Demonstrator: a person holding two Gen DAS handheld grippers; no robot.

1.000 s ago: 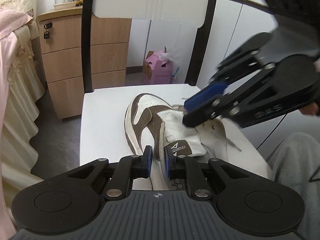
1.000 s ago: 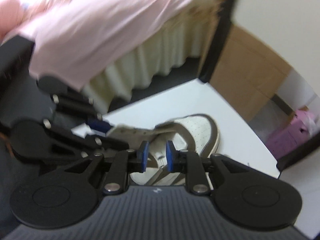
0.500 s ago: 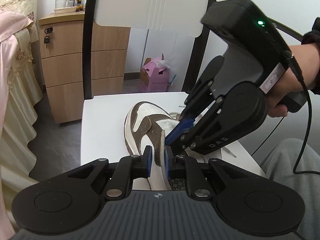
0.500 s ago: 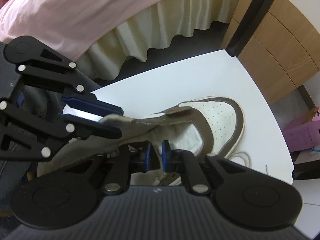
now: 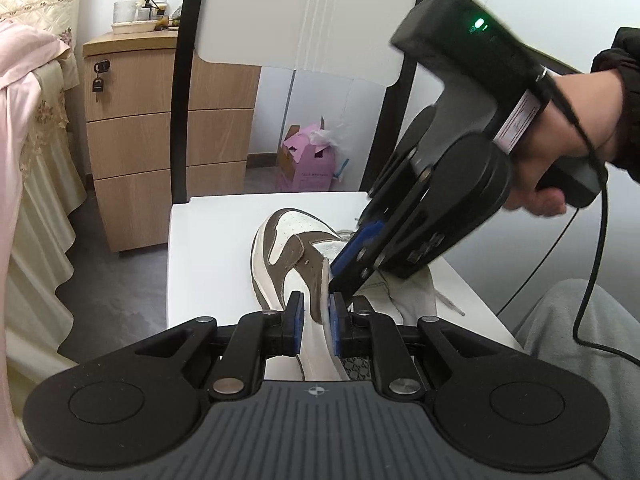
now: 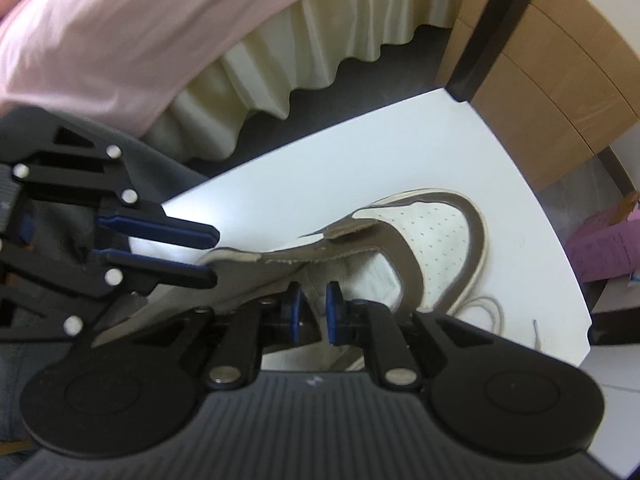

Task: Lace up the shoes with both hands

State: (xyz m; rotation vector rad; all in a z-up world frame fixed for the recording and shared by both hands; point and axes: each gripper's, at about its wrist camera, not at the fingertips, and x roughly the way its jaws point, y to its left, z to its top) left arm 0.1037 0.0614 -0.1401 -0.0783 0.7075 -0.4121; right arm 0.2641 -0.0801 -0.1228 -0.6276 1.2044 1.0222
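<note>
Right gripper swung down into shoe; lettering unreadable.

right gripper swung down over the shoe, jaws opening inside its collar

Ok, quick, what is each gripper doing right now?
Left gripper: fingers closed on the side wall of the shoe.
Right gripper: fingers opening, narrow gap, tips down inside the shoe; cannot tell if anything is pinched.
</note>
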